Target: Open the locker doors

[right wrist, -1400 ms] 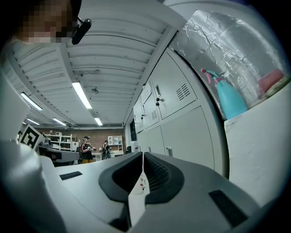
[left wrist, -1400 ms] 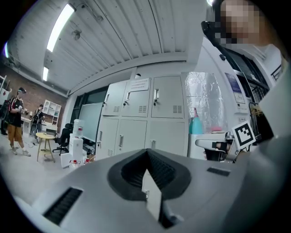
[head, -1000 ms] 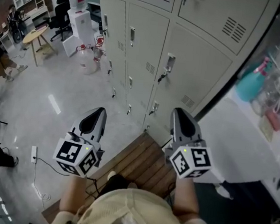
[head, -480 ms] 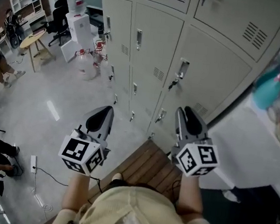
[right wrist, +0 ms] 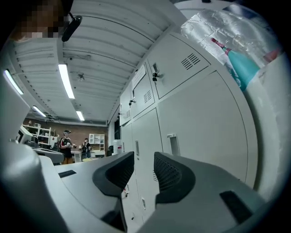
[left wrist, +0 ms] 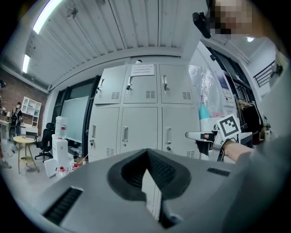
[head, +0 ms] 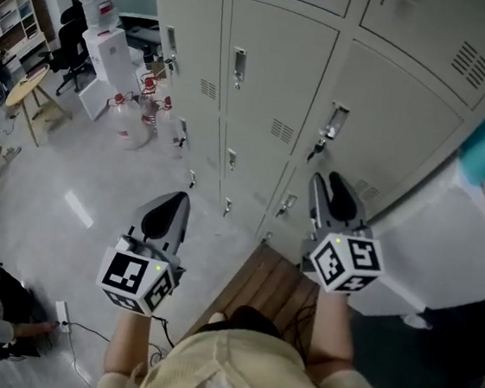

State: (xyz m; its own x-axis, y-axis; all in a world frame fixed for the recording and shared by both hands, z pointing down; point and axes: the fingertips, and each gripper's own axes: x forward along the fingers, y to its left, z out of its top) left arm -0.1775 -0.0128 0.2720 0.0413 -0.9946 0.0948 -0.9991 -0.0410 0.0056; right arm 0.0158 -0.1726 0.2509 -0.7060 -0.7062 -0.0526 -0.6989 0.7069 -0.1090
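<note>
The lockers [head: 273, 79] stand in front of the person, and every door in view is closed. The right gripper [right wrist: 144, 157] points level at the doors, near a latch [head: 330, 125] on the middle row but short of touching it. Its jaws have just been opening and now stand well apart with nothing between them. The left gripper [left wrist: 146, 152] is held level to its left, also facing the lockers, its jaws closed together and empty

Bright ceiling strip lights [right wrist: 66, 82] glare; fisheye edges bend and darken.
</note>
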